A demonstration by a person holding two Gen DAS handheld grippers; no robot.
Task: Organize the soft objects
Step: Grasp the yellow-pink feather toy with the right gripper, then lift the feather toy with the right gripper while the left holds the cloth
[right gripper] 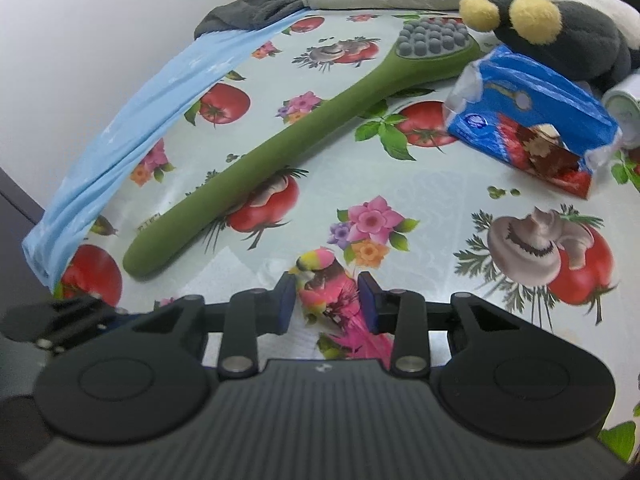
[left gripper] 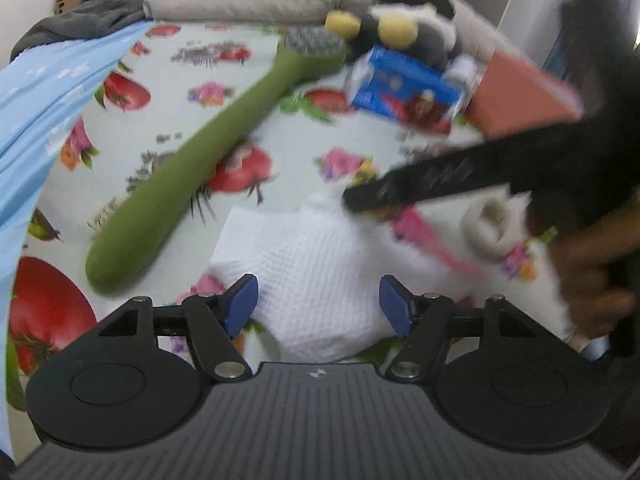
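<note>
A white waffle-weave cloth [left gripper: 320, 256] lies bunched on the flowered tablecloth [right gripper: 400, 184]. My left gripper [left gripper: 319, 306] hangs just over it, jaws open, blue pads on either side of the cloth without pressing it. A pink feathered toy bird [right gripper: 320, 268] with a yellow-green head sits between the blue pads of my right gripper [right gripper: 327, 304], which is shut on its body. In the left wrist view the bird's pink feathers [left gripper: 416, 226] show beside the cloth under a black right-gripper finger [left gripper: 420, 186], with a person's hand [left gripper: 592, 280] behind it.
A long green massage brush [right gripper: 280, 160] lies diagonally across the table. A blue snack packet [right gripper: 528, 120], a grey plush toy [right gripper: 572, 28] and a white roll [right gripper: 624, 104] sit at the back right. A light-blue cloth [right gripper: 132, 128] drapes the left edge. A grey-white fuzzy bundle [left gripper: 486, 228] lies by the cloth.
</note>
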